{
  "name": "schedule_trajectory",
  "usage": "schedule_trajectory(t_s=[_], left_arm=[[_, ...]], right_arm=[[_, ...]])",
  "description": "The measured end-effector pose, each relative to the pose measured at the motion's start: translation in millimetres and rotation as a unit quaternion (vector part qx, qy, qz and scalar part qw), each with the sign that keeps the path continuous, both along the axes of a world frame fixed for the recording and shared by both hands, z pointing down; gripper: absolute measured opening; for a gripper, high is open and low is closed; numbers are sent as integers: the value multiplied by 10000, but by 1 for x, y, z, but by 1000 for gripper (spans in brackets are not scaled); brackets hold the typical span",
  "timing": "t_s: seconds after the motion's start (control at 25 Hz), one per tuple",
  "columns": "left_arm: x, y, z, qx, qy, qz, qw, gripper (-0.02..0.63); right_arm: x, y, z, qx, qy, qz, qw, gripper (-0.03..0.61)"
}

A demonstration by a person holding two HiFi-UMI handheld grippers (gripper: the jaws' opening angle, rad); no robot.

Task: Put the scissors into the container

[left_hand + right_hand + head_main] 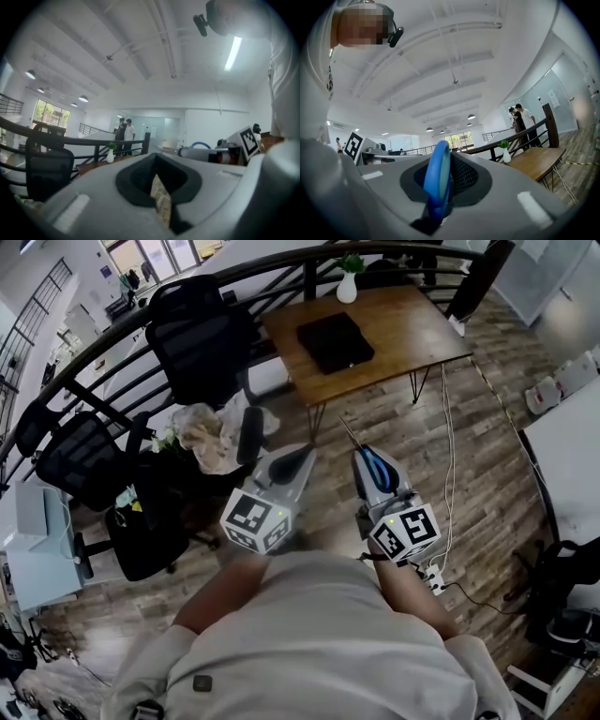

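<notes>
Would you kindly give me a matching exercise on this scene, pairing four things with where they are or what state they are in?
Things:
1. scissors
2. vase
3. black case
4. left tool

Places or states:
A. holds nothing
B. middle of the table
C. gripped in the right tool
D. far edge of the table

Pairs: 1-C, 2-D, 3-B, 4-A.

Wood-plank floor point(487, 484), wooden table point(412, 329), black chairs point(197, 343), perhaps mesh-backed, by railing point(272, 261).

Scissors point(434, 183) partly hidden between right hand-held gripper point(440, 174) jaws; distant people point(520, 117) too small.
</notes>
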State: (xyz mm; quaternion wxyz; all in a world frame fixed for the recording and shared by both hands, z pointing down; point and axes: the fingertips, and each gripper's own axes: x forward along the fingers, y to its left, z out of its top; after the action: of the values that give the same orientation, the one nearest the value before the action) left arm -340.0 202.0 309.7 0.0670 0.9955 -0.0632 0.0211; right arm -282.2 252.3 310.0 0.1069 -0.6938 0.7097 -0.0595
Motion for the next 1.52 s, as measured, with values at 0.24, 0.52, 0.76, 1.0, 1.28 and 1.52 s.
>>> schedule_trajectory(t_s=[0.24,0.52,0.76,1.0,1.28,1.52], left_arm=[[-5,-40,11,-101,-65,162,9998,4],[11,-49,18,-168,-99,362,9992,4],[22,-60,22,-178,-168,305,9992,5],[47,-72,30,-241,-235,239,9991,3],[103,-74,23,-149,-189,100,9997,5],[169,-49,12,-133,-86,52,9999,5]], right_arm=[[-10,-36,7,-85,-16,116,9999,49],[3,-53,11,-121,-58,197,9997,49],[11,-70,14,-99,-133,48,9999,49],[35,-78,21,-106,-203,-6,9997,49],[89,-78,16,10,-164,-197,9997,49],[163,-61,-3,152,-154,-262,9994,49]])
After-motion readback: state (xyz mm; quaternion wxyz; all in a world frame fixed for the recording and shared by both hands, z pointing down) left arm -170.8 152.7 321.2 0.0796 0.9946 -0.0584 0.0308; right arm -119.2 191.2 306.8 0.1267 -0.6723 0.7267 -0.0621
